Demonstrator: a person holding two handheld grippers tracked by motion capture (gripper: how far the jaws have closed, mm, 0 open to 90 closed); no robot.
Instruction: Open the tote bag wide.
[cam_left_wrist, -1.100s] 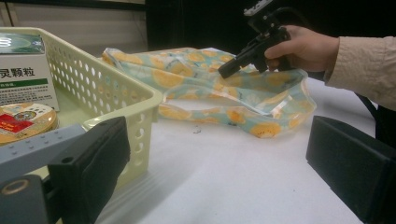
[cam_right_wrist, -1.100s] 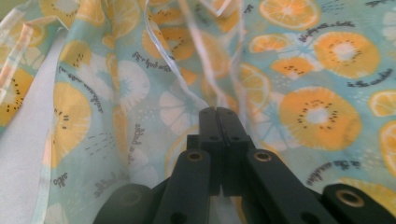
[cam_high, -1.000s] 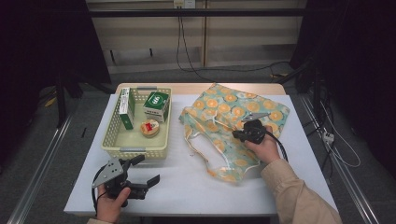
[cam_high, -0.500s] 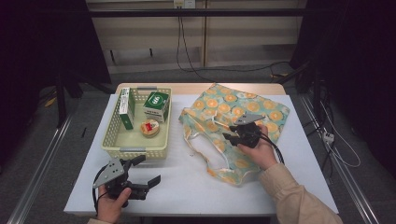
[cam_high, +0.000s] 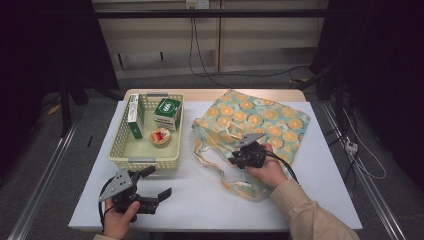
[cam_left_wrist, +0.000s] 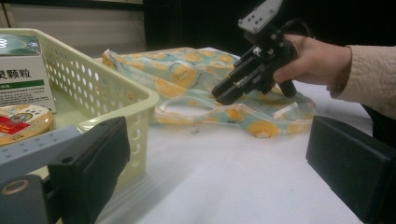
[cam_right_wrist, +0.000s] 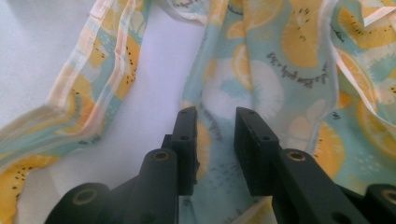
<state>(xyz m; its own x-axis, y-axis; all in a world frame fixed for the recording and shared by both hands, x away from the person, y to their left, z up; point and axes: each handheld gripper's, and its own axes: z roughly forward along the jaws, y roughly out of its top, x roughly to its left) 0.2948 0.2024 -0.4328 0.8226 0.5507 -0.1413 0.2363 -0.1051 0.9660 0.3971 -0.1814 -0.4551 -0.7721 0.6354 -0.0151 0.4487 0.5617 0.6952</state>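
Observation:
A fabric bag printed with orange slices lies flat on the right half of the white table, its handles trailing toward the middle. My right gripper hovers low over the bag's near left part, by the handles. Its jaws have just been opening and now stand a little apart, with nothing pinched. In the right gripper view the right gripper has printed cloth under its gap. My left gripper rests wide open near the front left edge. In its own view the left gripper holds nothing.
A pale yellow perforated basket stands at the left. It holds a tall green-and-white box, a squat green box and a round tin. In the left gripper view the basket's corner is close by. Cables run behind the table.
My right gripper has slid leftward over the bag toward its handles, and its jaws have spread a little. The left gripper has stayed where it was.

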